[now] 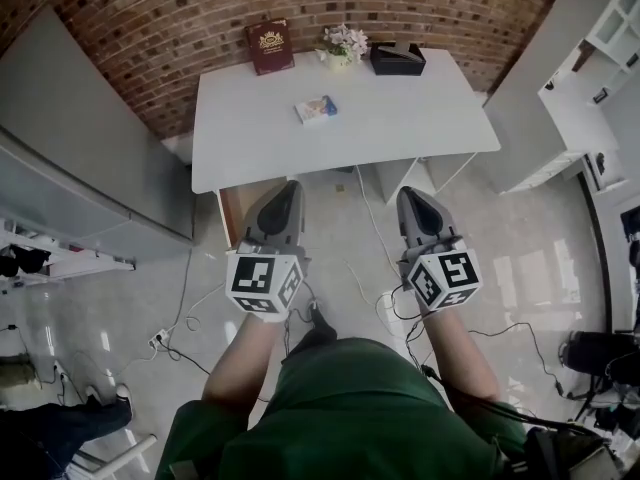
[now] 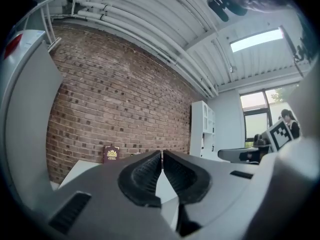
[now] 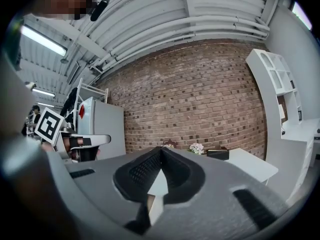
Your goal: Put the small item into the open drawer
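Well ahead of left hand-held gripper (image 1: pixel 289 189) and right hand-held gripper (image 1: pixel 409 195) — both closed — small item (image 1: pixel 316 109) on table (image 1: pixel 420 133).

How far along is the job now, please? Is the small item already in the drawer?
Done: the drawer under the table stands open. In hand: nothing; the left claw and right claw are shut and empty, short of the table. Left: grasp the small item lying on the table and put it in the drawer.
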Demonstrator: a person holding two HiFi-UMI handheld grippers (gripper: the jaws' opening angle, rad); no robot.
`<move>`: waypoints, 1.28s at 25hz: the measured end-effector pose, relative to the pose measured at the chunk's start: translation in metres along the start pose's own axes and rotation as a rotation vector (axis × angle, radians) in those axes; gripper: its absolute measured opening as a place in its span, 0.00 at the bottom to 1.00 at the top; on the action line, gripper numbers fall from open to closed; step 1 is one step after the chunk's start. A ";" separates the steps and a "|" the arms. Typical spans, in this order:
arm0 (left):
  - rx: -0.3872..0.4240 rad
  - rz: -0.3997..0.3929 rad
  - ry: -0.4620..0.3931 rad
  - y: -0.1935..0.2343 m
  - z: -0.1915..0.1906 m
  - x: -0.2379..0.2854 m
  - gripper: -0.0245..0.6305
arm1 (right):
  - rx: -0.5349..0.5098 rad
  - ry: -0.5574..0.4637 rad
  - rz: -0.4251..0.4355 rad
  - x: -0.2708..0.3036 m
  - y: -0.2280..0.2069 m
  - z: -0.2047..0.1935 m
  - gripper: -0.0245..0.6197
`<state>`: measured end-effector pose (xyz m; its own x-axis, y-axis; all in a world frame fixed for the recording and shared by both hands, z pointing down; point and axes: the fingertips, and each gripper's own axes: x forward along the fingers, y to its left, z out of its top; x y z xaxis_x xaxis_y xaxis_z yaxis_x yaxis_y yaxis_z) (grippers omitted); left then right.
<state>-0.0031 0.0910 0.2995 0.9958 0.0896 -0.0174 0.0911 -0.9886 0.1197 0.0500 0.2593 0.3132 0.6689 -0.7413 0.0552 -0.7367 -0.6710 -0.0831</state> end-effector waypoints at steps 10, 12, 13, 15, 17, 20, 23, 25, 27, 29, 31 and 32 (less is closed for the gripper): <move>-0.062 -0.004 0.004 0.069 -0.008 0.028 0.06 | -0.022 0.046 -0.036 0.062 0.009 -0.005 0.04; -0.067 0.001 0.003 0.080 -0.008 0.032 0.06 | -0.024 0.054 -0.031 0.072 0.012 -0.005 0.04; -0.070 0.004 0.002 0.085 -0.007 0.034 0.06 | -0.024 0.057 -0.029 0.077 0.013 -0.004 0.04; -0.077 0.008 0.001 0.092 -0.006 0.040 0.06 | -0.024 0.060 -0.028 0.085 0.012 -0.003 0.04; -0.083 0.008 0.003 0.095 -0.008 0.046 0.06 | -0.023 0.065 -0.031 0.089 0.008 -0.004 0.04; -0.084 0.007 0.010 0.094 -0.013 0.057 0.06 | -0.012 0.072 -0.033 0.096 -0.002 -0.008 0.04; -0.073 0.014 0.013 0.093 -0.014 0.067 0.06 | 0.004 0.070 -0.021 0.107 -0.013 -0.011 0.04; -0.059 0.030 0.014 0.097 -0.013 0.073 0.06 | 0.006 0.064 -0.003 0.118 -0.018 -0.011 0.04; -0.046 0.057 0.018 0.105 -0.011 0.080 0.06 | 0.001 0.057 0.023 0.132 -0.020 -0.010 0.04; -0.036 0.087 0.023 0.113 -0.008 0.089 0.06 | 0.000 0.055 0.052 0.147 -0.025 -0.008 0.04; -0.025 0.111 0.029 0.116 -0.007 0.103 0.06 | 0.010 0.056 0.075 0.162 -0.035 -0.009 0.04; -0.020 0.119 0.032 0.117 -0.007 0.111 0.06 | 0.016 0.057 0.085 0.169 -0.041 -0.010 0.04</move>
<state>0.1177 -0.0137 0.3186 0.9993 -0.0243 0.0298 -0.0282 -0.9900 0.1384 0.1925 0.1610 0.3355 0.5974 -0.7952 0.1040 -0.7883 -0.6061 -0.1059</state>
